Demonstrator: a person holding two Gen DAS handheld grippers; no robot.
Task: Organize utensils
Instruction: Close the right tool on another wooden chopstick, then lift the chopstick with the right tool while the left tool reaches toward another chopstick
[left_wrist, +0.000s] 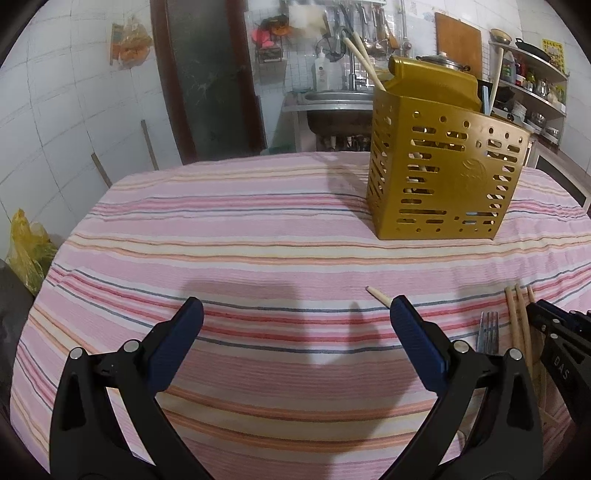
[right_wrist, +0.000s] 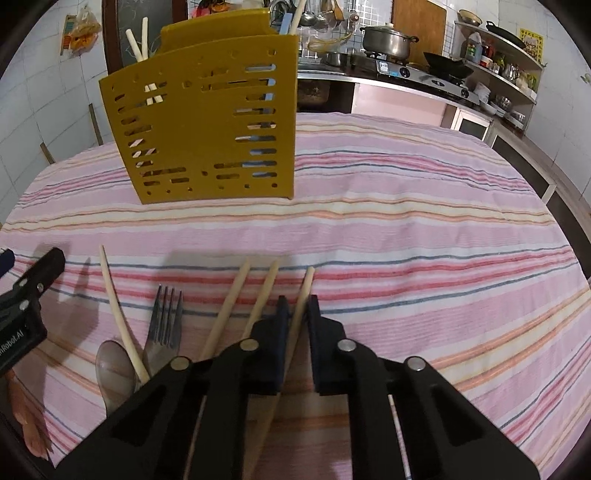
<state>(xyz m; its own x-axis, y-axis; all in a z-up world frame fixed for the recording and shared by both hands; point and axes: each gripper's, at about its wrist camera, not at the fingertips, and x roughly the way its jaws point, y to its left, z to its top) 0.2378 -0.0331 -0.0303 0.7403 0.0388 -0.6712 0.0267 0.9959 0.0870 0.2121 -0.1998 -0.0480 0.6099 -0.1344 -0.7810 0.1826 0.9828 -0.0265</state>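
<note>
A gold perforated utensil holder stands on the striped tablecloth with chopsticks inside; it also shows in the right wrist view. My right gripper is shut on a wooden chopstick low over the cloth. Two more chopsticks lie just left of it. A fork, a spoon and another chopstick lie further left. My left gripper is open and empty above the cloth; a chopstick tip shows by its right finger.
The table's striped cloth runs to a tiled wall on the left. A sink stands behind the table. A counter with a stove and pot and shelves lies at the right. A yellow bag sits at the table's left.
</note>
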